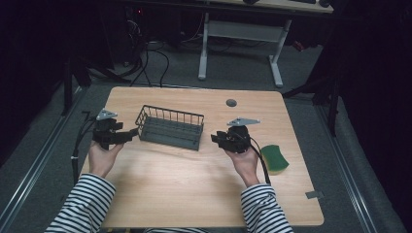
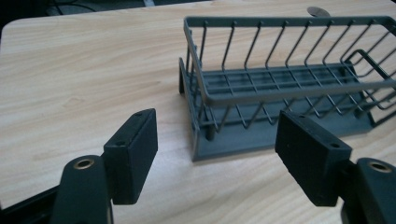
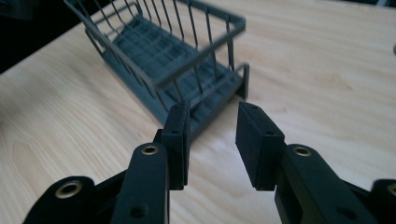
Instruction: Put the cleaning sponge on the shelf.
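A dark grey wire basket (image 1: 170, 127) stands on the wooden table (image 1: 175, 184), and nothing lies in it. My left gripper (image 1: 132, 133) is held just left of the basket's left end, pointing right at it. In the left gripper view its jaws (image 2: 217, 149) stand wide apart, with nothing between them and the basket (image 2: 280, 84) close ahead. My right gripper (image 1: 216, 140) sits just right of the basket's right end. In the right gripper view it (image 3: 212, 140) has a narrow gap between its pads and nothing in it, aimed at the basket's corner (image 3: 177, 56). A green and yellow sponge (image 1: 274, 158) lies right of my right hand.
A grey round grommet (image 1: 231, 103) is set in the tabletop behind the basket. The near half of the table is bare wood. Beyond the far edge stand the white legs of a desk (image 1: 204, 53), with cables on the floor.
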`<state>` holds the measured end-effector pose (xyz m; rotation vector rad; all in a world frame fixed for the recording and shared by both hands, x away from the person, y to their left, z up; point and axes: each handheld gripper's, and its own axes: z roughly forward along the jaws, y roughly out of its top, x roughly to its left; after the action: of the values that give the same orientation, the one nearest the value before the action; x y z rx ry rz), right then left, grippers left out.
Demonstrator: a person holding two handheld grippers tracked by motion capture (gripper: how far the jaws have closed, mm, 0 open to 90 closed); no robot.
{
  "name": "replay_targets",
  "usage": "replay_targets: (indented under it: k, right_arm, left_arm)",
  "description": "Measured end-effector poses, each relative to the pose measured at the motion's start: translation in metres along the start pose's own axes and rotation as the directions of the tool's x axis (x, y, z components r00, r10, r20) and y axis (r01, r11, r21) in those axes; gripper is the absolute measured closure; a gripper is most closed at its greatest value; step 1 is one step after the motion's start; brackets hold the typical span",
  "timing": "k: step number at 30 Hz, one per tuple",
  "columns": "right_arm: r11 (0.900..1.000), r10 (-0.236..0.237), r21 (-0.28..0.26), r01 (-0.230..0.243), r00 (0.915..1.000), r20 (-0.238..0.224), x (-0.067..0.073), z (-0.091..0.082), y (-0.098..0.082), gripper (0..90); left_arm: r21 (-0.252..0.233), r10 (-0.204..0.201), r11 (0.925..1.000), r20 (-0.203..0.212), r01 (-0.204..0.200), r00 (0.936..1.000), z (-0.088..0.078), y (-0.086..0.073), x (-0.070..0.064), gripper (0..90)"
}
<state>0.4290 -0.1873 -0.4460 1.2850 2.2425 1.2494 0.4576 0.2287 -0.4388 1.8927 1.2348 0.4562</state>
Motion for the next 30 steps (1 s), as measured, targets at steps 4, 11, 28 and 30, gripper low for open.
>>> replay_targets:
  k: [4, 11, 28, 30]
  right_arm:
    - [0.999, -0.039, -0.003, 0.039, 0.9992, 0.000, 0.008, 0.008, 0.020, 65.2]
    - [0.996, -0.082, 0.031, 0.080, 0.9956, 0.046, 0.013, 0.027, 0.044, 61.1]
    - [0.992, -0.094, 0.097, 0.084, 0.9900, 0.106, 0.014, 0.055, 0.052, 55.0]
    - [0.991, -0.093, 0.111, 0.081, 0.9903, 0.103, 0.013, 0.057, 0.051, 55.1]
  left_arm:
    - [-0.024, 0.013, 0.9996, -0.043, -0.014, 0.9990, 0.004, 0.012, 0.003, 35.9]
    - [-0.018, -0.005, 0.9998, -0.039, 0.004, 0.9992, 0.017, 0.023, 0.010, 41.7]
    - [0.027, 0.001, 0.9996, 0.000, -0.001, 1.0000, 0.037, 0.028, 0.011, 61.2]
    - [0.031, -0.007, 0.9995, 0.008, 0.006, 0.9999, 0.039, 0.027, 0.012, 63.4]
